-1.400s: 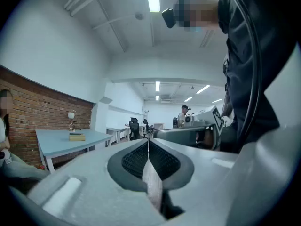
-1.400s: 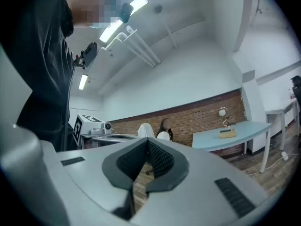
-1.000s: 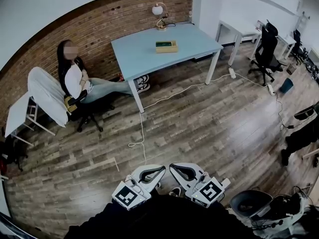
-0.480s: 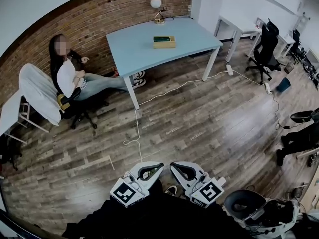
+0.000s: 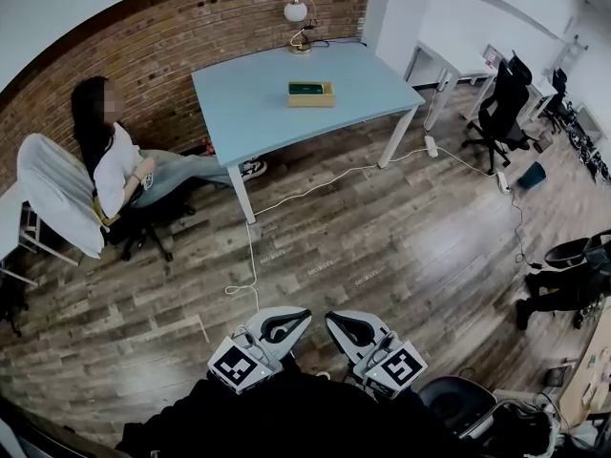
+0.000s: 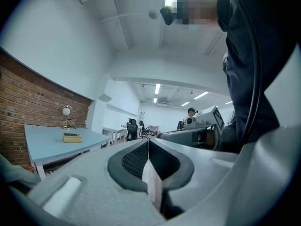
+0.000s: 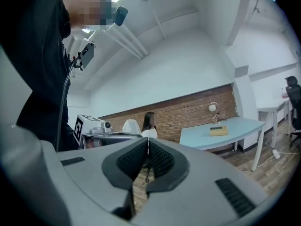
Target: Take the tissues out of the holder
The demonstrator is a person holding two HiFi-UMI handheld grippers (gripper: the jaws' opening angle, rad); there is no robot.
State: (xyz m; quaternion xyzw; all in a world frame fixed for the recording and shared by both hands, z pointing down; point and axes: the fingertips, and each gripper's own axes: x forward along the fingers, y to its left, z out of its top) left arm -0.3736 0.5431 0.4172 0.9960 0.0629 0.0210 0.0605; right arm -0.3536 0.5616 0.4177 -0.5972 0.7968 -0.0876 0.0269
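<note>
Your left gripper [image 5: 285, 320] and right gripper [image 5: 347, 324], grey two-jaw tongs with jaws pressed together and empty, were held side by side above the wood-plank floor [image 5: 382, 237], well apart from the tan rectangular tissue holder [image 5: 311, 93] with its green top, which sat on the pale blue table [image 5: 248, 103].

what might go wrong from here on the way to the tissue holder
The white cable crosses the floor between you and the table: a trip risk. The lamp stands behind the tissue holder, so a long reach might knock it. The seated person has feet by the near table leg.
</note>
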